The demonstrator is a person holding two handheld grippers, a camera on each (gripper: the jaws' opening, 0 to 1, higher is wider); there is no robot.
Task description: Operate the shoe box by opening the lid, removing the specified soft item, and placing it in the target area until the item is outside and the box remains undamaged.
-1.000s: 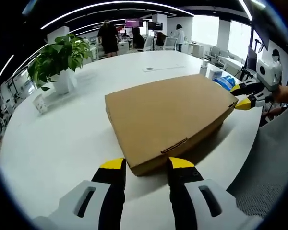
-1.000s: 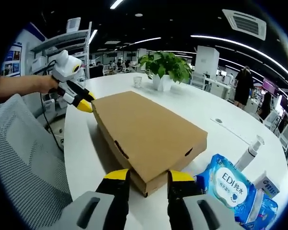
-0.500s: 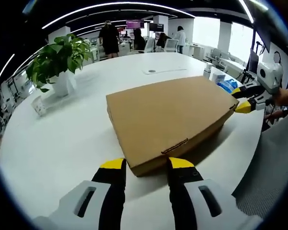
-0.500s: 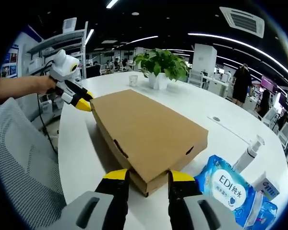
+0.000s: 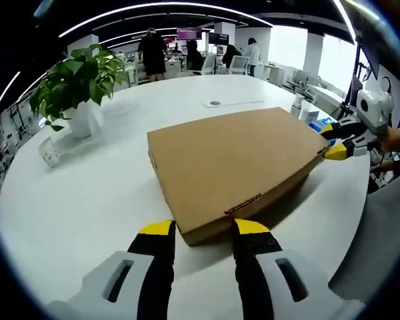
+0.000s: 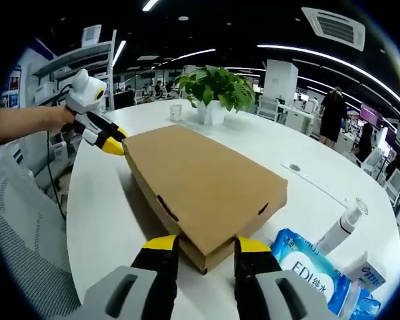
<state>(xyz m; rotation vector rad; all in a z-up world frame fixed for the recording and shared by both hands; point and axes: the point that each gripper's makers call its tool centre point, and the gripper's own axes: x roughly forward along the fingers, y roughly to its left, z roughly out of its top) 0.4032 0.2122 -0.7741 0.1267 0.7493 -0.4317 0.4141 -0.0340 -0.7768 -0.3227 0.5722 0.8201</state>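
A flat brown cardboard shoe box lies closed on the round white table. My left gripper stands open at one corner of the box, its yellow tips on either side of that corner. My right gripper is open at the opposite corner in the same way. Each gripper is seen from the other's camera: the right gripper at the box's far right corner, the left gripper at its far left corner. The box's contents are hidden.
A potted green plant and a small cup stand on the table. A blue wet-wipes pack and a pump bottle lie near my right gripper. Grey mesh chairs flank the table's edge. People stand far behind.
Both views have shifted slightly with the hands. The box and both grippers keep their places at the corners.
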